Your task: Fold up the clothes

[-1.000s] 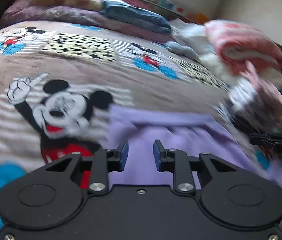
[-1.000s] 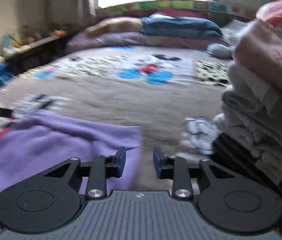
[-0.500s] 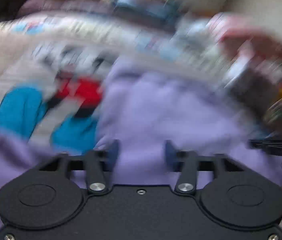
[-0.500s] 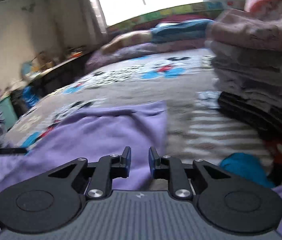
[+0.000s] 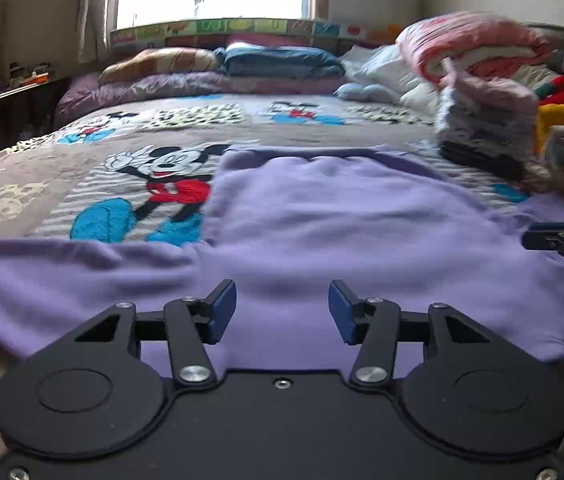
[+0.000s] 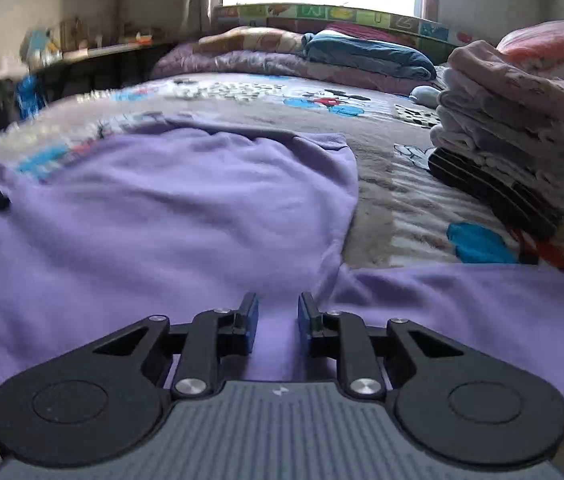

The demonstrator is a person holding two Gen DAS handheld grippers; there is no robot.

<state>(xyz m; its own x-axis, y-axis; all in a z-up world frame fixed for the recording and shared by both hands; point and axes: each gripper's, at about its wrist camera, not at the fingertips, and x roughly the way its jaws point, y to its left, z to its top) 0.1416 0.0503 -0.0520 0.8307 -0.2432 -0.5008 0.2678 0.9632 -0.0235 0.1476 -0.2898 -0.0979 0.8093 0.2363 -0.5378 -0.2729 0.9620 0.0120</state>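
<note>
A bed covered by a Mickey Mouse blanket (image 5: 154, 184) fills both views. Spread flat over its near part lies a lilac sweatshirt (image 5: 322, 220), body towards the window and a sleeve stretched out to each side; the right sleeve (image 6: 482, 304) and the left sleeve (image 5: 66, 264) both lie unfolded. To the right of the garment, apart from it, stands a stack of folded clothes (image 6: 514, 148), so earlier pieces look finished while this one seems only laid out: sleeves, sides and the final halving all remain, as far as can be judged.

The left gripper (image 5: 282, 306) hovers at the near edge of the sweatshirt, its jaws at a middling gap and opening, with nothing between the pads but cloth seen beyond them. The right gripper (image 6: 274, 322) is near the right armpit, its jaws narrow and opening slightly; lilac fabric shows in the slot, but whether the pads pinch it or merely stand over it is hard to tell from this angle, though they appear clear of it.
</note>
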